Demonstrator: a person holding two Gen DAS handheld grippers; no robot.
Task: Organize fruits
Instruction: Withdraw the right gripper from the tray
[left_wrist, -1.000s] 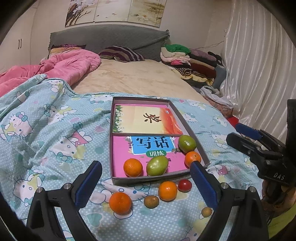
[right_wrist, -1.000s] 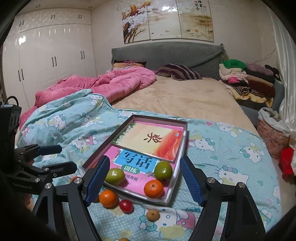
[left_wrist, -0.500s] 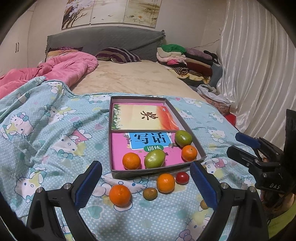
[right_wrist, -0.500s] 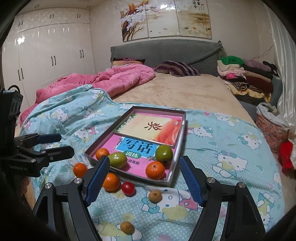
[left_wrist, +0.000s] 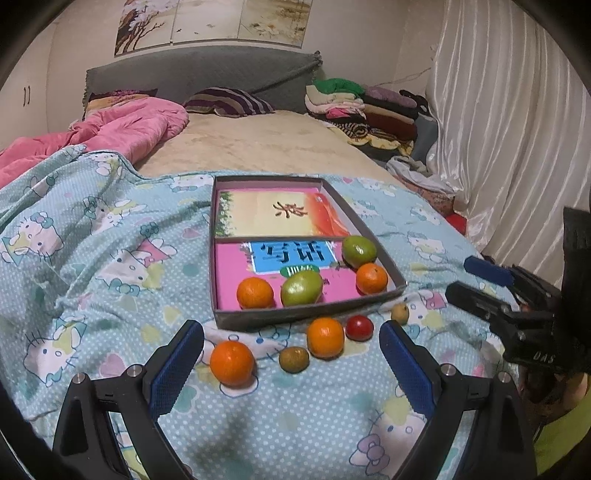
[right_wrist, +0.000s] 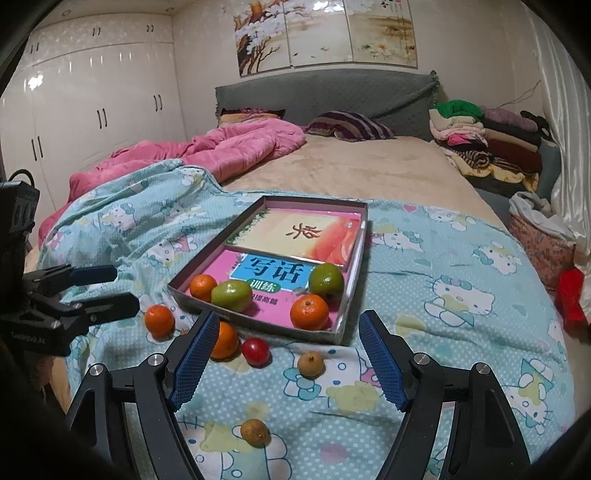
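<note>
A shallow grey box (left_wrist: 306, 318) lies on a blue cartoon-print blanket (left_wrist: 92, 266) spread over the bed. Two books line its floor: a yellow-and-orange one (left_wrist: 273, 216) at the far end, a pink one (left_wrist: 229, 273) at the near end. Four fruits rest on the pink book: an orange (left_wrist: 255, 292) at the left, a green fruit (left_wrist: 301, 287) just beside it, a second green fruit (left_wrist: 358, 251) and a second orange (left_wrist: 371, 277) against the right wall. Outside the box, along its near wall, loose fruit lies on the blanket: an orange (left_wrist: 232, 362), a small brown fruit (left_wrist: 293, 359), another orange (left_wrist: 325, 336), a small red fruit (left_wrist: 359, 327) and a small tan fruit (left_wrist: 399, 312). One more small brown fruit (right_wrist: 255, 432) lies apart, nearer the foot of the bed. The left gripper (left_wrist: 291, 363) hangs above the loose fruit with its jaws spread wide and nothing between the pads. The right gripper (right_wrist: 286, 360) is likewise wide open and empty, aimed at the box's near right corner.
</note>
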